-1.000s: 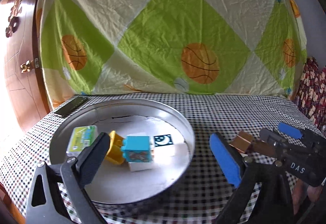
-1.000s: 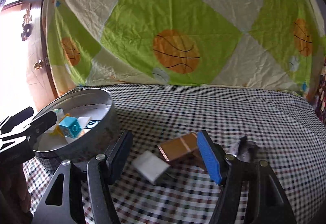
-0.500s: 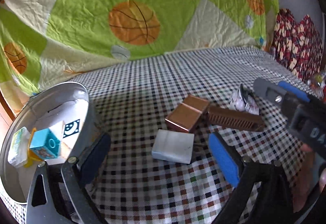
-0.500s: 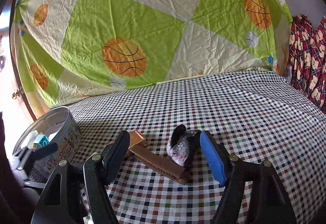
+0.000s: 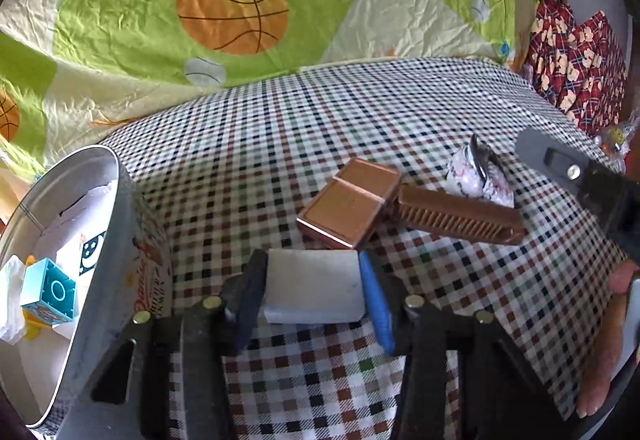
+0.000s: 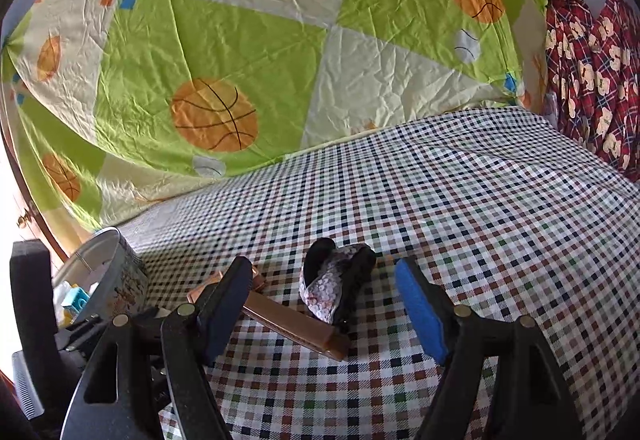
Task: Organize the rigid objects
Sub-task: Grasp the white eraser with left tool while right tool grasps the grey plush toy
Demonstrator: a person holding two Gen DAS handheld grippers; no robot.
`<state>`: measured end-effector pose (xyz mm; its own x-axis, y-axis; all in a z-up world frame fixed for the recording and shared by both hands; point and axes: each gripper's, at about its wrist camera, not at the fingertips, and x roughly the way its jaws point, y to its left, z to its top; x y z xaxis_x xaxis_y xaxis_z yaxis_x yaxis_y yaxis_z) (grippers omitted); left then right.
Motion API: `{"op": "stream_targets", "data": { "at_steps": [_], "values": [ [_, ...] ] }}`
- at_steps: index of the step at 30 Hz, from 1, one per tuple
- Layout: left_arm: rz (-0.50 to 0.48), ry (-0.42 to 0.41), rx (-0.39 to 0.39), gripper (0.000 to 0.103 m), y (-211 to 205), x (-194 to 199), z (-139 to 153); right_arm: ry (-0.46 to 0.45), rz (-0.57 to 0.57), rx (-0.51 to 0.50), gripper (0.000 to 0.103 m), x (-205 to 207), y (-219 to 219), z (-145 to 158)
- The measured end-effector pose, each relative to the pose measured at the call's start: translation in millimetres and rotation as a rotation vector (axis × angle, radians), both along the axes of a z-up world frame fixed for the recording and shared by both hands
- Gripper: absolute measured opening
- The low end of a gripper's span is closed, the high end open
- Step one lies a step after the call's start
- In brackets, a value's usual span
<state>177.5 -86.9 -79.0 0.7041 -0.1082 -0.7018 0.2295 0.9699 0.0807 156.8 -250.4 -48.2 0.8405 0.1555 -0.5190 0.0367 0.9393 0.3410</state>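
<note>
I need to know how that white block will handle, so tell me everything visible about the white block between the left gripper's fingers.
The white block is a flat, plain rectangular slab with slightly rounded corners and a matte, smooth surface, perhaps plastic or stone-like. It lies flat on the checked tablecloth, broad face up. The left gripper has just been closing and its pads now press on its two opposite sides. Its far edge sits right against the copper-coloured case; actual contact is unclear. The round tin stands apart, to its left.

A crumpled green-and-cream bedsheet printed with orange basketballs (image 6: 248, 80) hangs as the backdrop. Below it spreads a multicoloured checked tablecloth (image 6: 460, 200). Right of the sheet hangs red plaid fabric (image 6: 592, 80); left, a brown wooden door (image 6: 28, 216), brightly sunlit.
</note>
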Motion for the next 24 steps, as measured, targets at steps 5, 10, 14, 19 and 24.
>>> {"op": "stream_targets", "data": {
  "at_steps": [5, 10, 14, 19, 24],
  "values": [
    [0.043, -0.084, -0.048, 0.046, 12.9, -2.4, 10.4, 0.017, -0.023, -0.018, 0.076, 6.6, -4.7, -1.4],
    [0.109, -0.199, -0.081, 0.046, 21.7, -3.1, 23.4, 0.08, -0.003, -0.064, 0.076, 32.2, -2.7, -5.5],
    [0.142, -0.265, -0.082, 0.046, 23.1, -1.8, 30.0, 0.167, 0.039, -0.075, 0.076, 56.5, 7.8, -16.1],
    [0.135, -0.294, -0.065, 0.046, 19.5, -5.8, 31.5, 0.244, 0.041, -0.075, 0.069, 70.8, 8.6, -27.1],
    [0.136, -0.323, -0.076, 0.046, 20.3, -12.3, 33.4, 0.272, 0.057, -0.055, 0.048, 75.3, 8.5, -33.1]
  ]
}}
